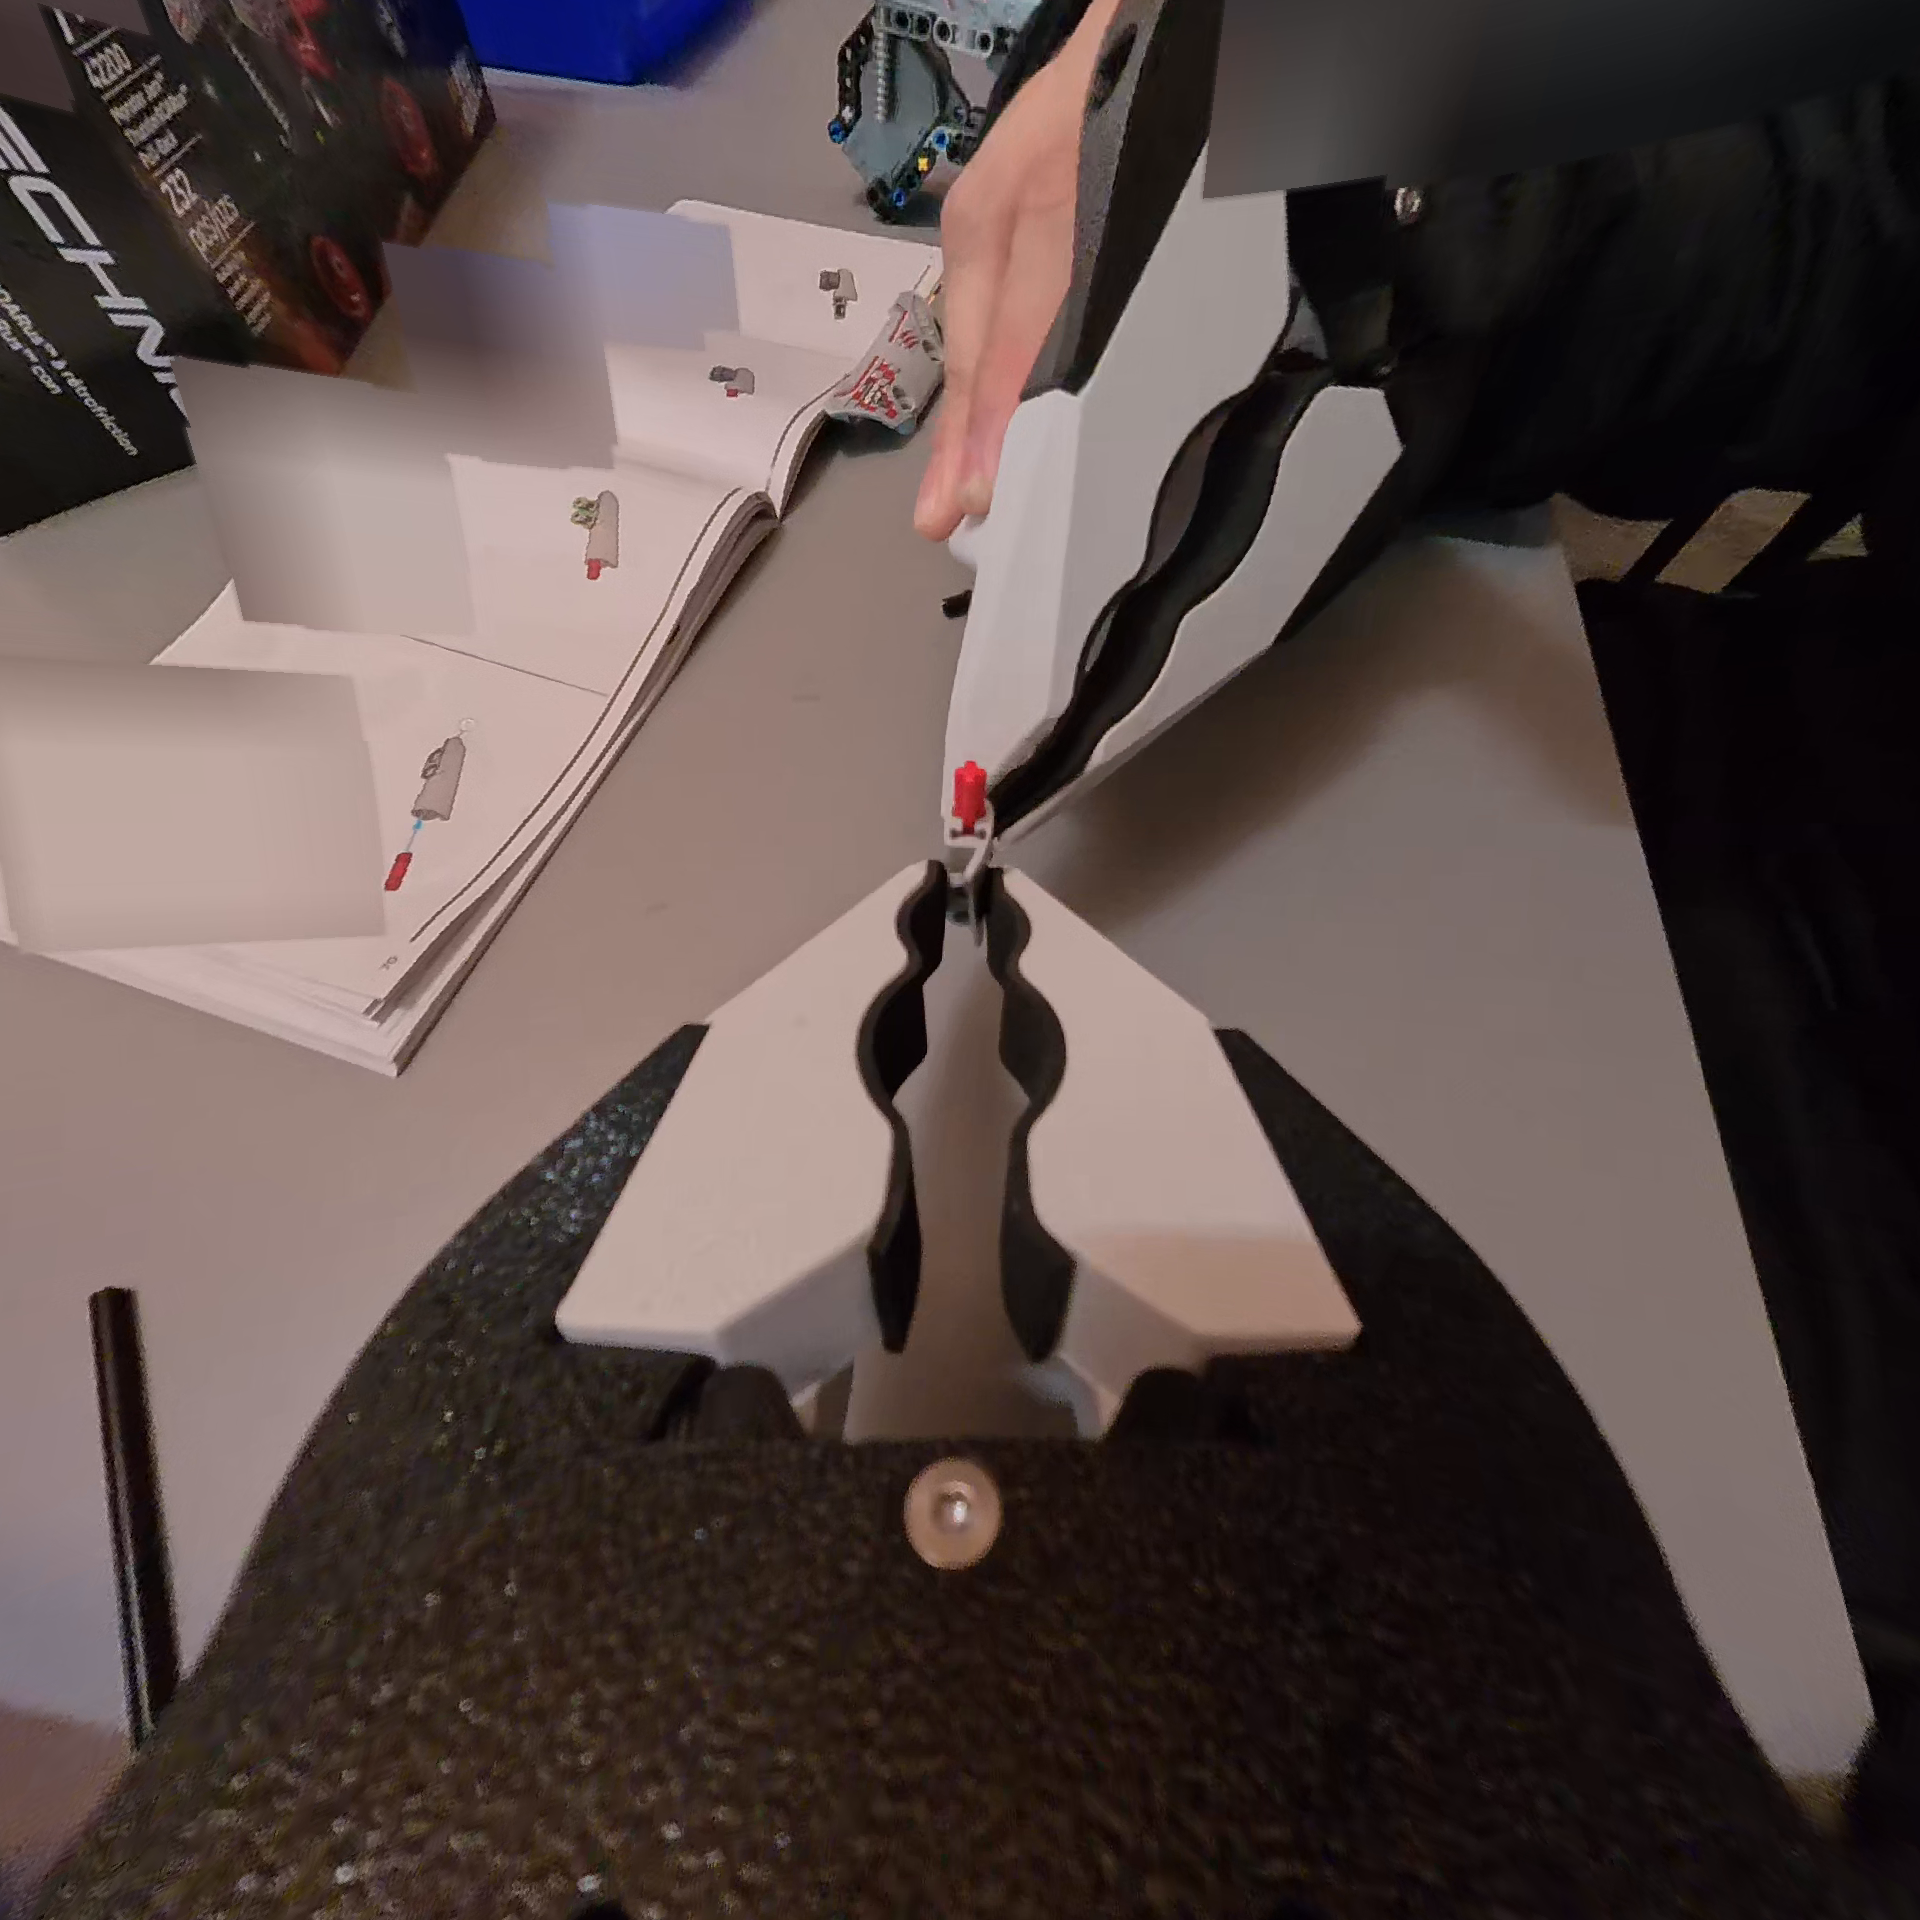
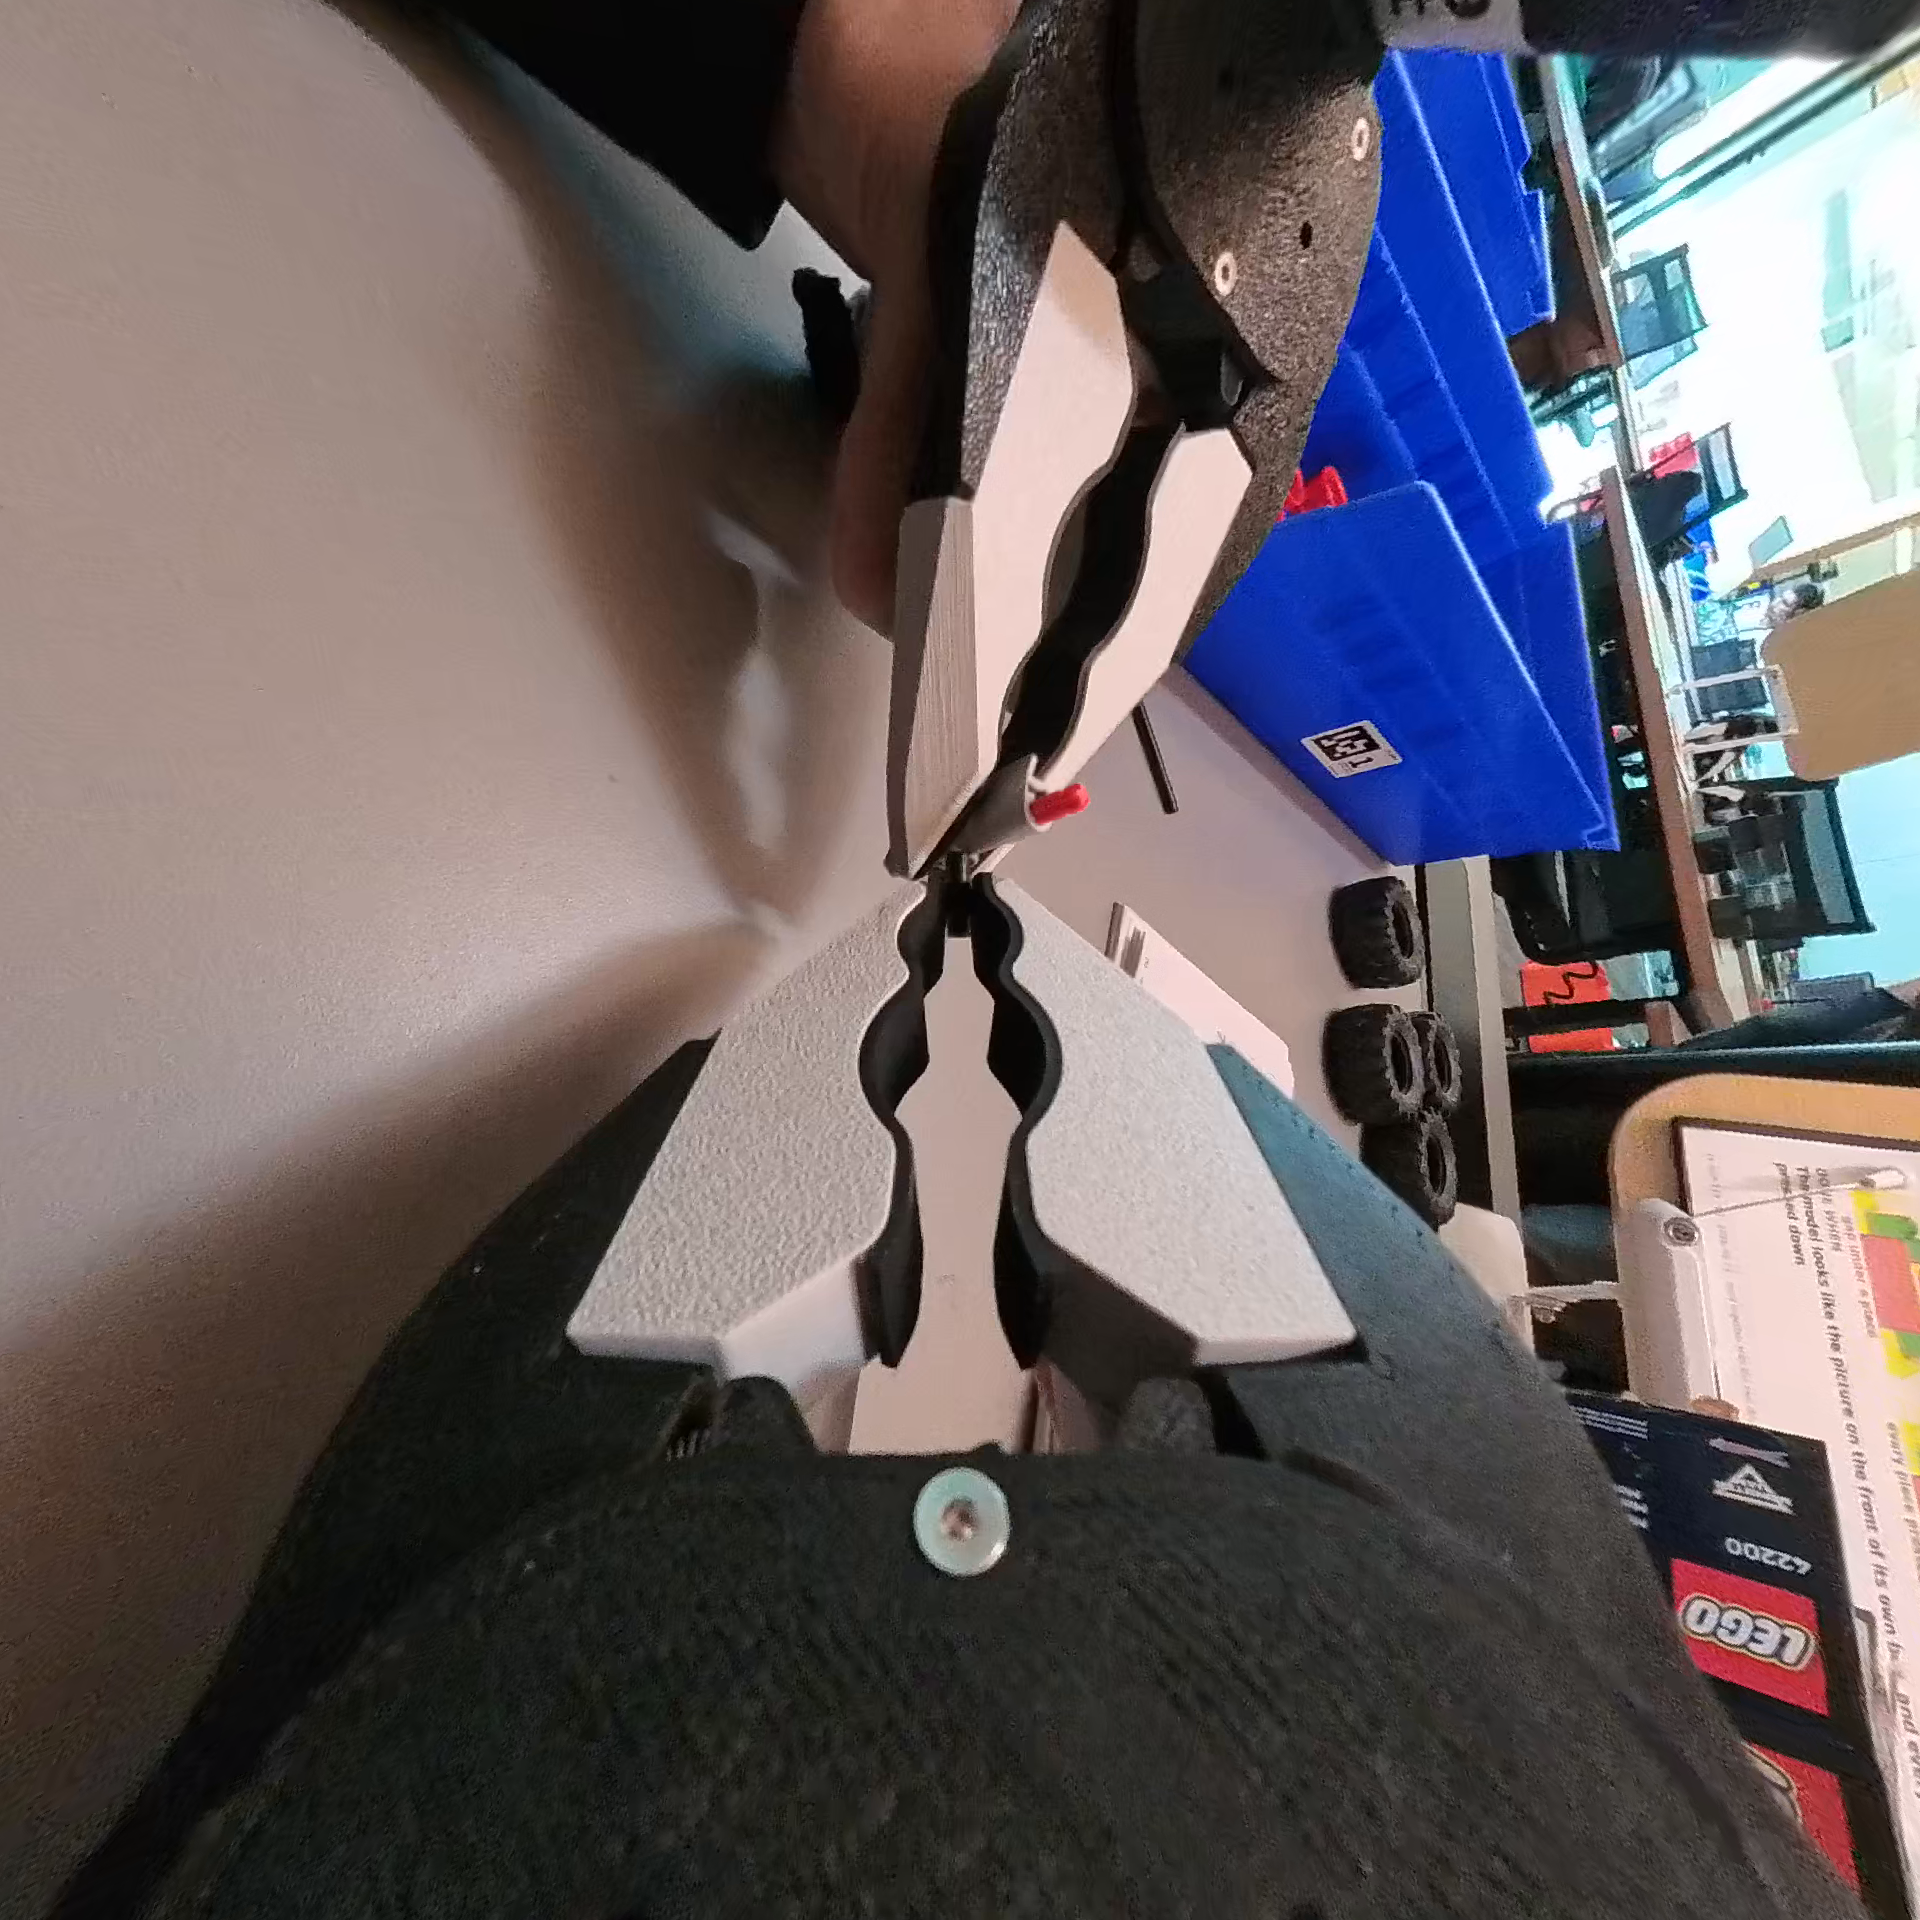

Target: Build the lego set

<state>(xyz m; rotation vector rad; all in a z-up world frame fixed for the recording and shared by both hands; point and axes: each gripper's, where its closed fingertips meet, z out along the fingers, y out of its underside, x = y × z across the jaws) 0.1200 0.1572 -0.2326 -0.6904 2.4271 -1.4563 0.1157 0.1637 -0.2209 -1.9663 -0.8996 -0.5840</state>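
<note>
Left wrist view, left to right: a thin black rod is seen lying on the grey table at the near left edge. The black set box is stood at far left, with the open instruction booklet laid flat beside it. A partly built grey chassis is seen at the back, and a grey stickered panel is laid against the booklet's far edge.

At centre, the left gripper is closed on the lower end of a small light-grey piece. A red pin is seated in the top of that piece. The right gripper is brought in from upper right, tips pinched on the same assembly just above the left tips; a hand is wrapped on its body. The assembly is held above the table, between the two tip pairs.

Right wrist view: the right gripper is clamped on a small dark part; exact contact is hard to tell. The left gripper is met tip to tip, with the red pin projecting sideways. Black tyres and blue bins are seen at right.
</note>
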